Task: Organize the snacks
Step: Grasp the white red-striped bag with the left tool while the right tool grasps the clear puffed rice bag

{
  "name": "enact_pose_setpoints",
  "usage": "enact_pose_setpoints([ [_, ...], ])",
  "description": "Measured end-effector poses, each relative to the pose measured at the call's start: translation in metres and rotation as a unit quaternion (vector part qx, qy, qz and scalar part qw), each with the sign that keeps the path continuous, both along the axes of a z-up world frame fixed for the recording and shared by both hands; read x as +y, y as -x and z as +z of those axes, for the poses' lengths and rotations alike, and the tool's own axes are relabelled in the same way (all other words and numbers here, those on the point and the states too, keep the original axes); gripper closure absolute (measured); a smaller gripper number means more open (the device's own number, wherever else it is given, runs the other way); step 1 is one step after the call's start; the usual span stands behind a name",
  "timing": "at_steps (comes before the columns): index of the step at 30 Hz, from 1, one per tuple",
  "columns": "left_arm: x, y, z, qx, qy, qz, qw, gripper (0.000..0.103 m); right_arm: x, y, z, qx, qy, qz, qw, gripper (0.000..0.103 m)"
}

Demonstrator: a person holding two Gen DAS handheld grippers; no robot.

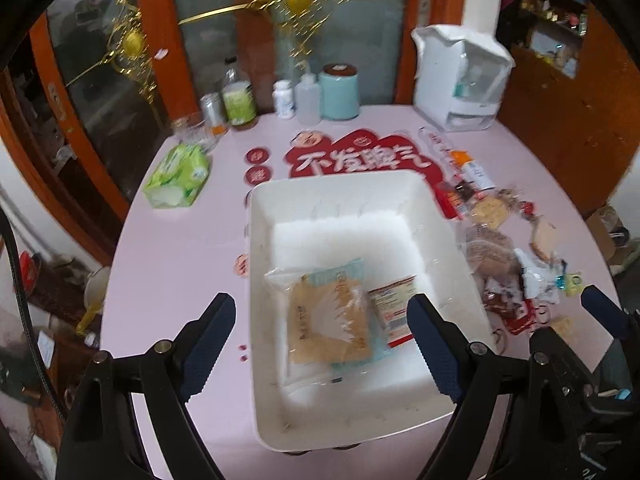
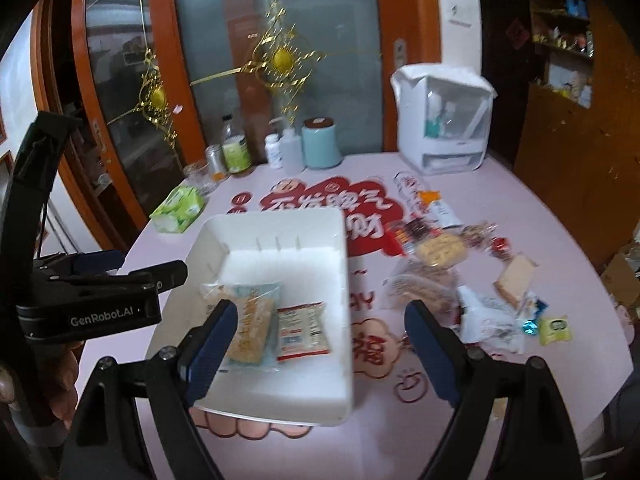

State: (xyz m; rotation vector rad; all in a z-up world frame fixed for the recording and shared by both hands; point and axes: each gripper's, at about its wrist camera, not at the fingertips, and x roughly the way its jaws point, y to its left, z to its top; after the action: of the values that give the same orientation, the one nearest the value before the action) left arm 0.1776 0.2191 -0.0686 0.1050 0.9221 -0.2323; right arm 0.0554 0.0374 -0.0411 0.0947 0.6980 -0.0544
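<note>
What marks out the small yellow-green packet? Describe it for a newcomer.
Start at the white plastic bin on the pink table. To its right lies the loose snack pile. The small yellow-green square packet sits at the pile's near right edge, the only yellow-green wrapper there.

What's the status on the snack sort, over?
Left claw and right claw open, empty. Two packets in white bin. Snack pile waits right. Nothing blocking.

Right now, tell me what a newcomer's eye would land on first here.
The white bin in the middle of the pink table, with two snack packets lying in its near end. Right of it lies a loose pile of snacks, not yet sorted. Both grippers, left and right, hang open and empty.
</note>
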Motion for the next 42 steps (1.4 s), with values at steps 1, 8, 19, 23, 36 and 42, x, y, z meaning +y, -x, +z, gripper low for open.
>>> enact_pose_setpoints([
  [1,-0.003,0.001,0.001,-0.003,0.001,-0.004,1.0,0.016,-0.003,0.004,0.002,-0.007,0.005,-0.006,1.0,0.017],
  [8,-0.044,0.016,0.012,-0.034,0.009,-0.048,0.9982,0.016,-0.041,0.019,-0.001,-0.001,0.018,-0.021,1.0,0.017],
  [19,-0.148,0.02,0.007,0.012,0.006,-0.131,0.9913,0.016,-0.146,0.038,-0.041,0.036,0.036,-0.062,0.997,0.017],
  [23,-0.199,0.025,-0.003,0.005,-0.021,-0.17,0.9852,0.016,-0.194,0.039,-0.072,0.072,-0.011,-0.08,0.994,0.017],
  [36,-0.349,0.004,-0.075,0.035,-0.131,-0.386,0.9126,0.016,-0.269,0.037,-0.159,0.119,-0.119,-0.048,0.985,0.004],
  [42,-0.402,0.01,-0.118,0.038,-0.208,-0.496,0.8421,0.016,-0.268,0.031,-0.173,0.127,-0.108,-0.019,0.986,0.003],
])
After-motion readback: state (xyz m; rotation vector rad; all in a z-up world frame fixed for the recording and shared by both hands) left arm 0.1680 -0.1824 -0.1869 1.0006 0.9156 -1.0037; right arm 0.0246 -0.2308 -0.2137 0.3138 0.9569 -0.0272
